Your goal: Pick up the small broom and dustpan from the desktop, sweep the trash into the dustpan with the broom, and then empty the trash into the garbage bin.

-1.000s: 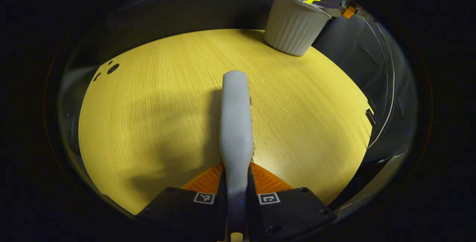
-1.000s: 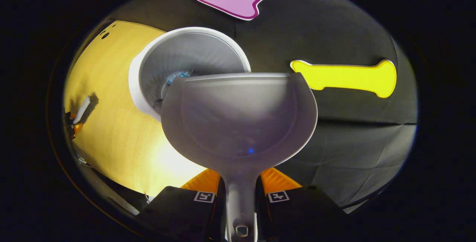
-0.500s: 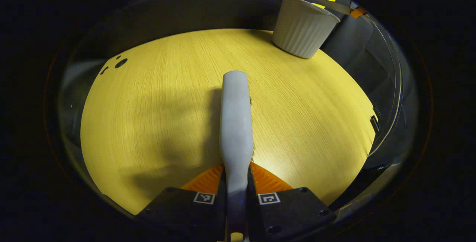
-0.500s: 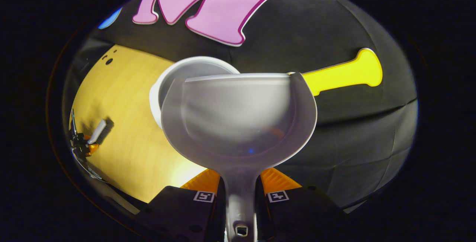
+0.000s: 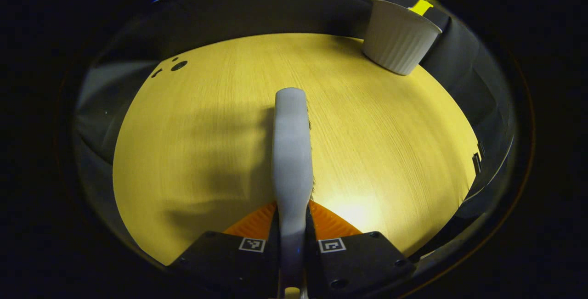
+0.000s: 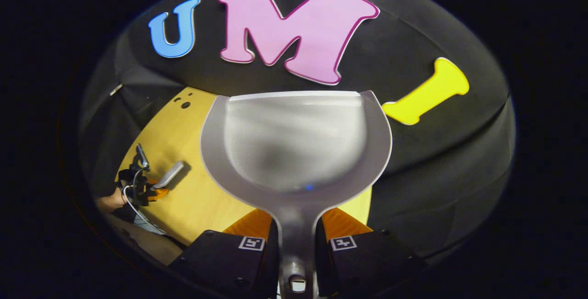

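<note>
Right gripper [image 6: 297, 239] clenches the dustpan [image 6: 294, 147] handle, pan pointing straight ahead; left gripper [image 5: 292, 239] clamps the broom [image 5: 291, 152], bin [image 5: 398, 37] far ahead-right.

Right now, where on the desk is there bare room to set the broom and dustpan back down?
The desktop lies bare from the broom in the left tongs across to the far holes. The far right corner holds the garbage bin. The right tongs grip the dustpan.
</note>
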